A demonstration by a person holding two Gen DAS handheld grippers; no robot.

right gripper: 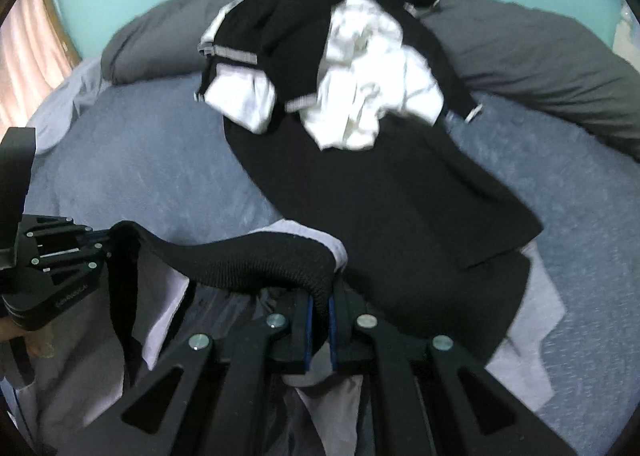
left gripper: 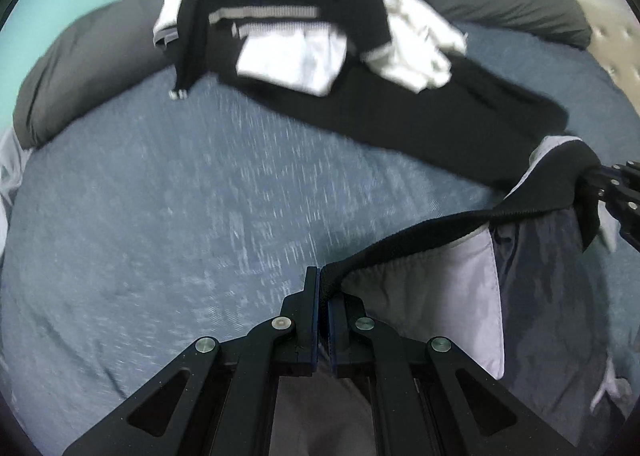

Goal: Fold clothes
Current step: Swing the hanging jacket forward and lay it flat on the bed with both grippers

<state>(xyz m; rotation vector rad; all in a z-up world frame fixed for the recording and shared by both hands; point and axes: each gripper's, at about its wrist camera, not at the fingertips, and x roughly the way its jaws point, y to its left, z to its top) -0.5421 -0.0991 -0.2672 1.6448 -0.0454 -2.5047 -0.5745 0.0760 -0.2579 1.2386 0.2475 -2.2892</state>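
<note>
In the left wrist view, the left gripper [left gripper: 323, 288] at bottom centre is clamped on the black ribbed hem [left gripper: 440, 225] of a jacket [left gripper: 460, 288], which stretches to the right gripper [left gripper: 604, 179] at the right edge. In the right wrist view that gripper [right gripper: 320, 304] pinches the same hem at bottom centre. A black-and-white pile [right gripper: 340, 87] lies upper centre on the blue bed [right gripper: 140, 163].

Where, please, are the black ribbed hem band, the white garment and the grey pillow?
black ribbed hem band [right gripper: 248, 260]: right wrist view, on the span between the grippers.
white garment [right gripper: 360, 95]: right wrist view, on its crumpled middle.
grey pillow [left gripper: 88, 67]: left wrist view, on its top face.
</note>
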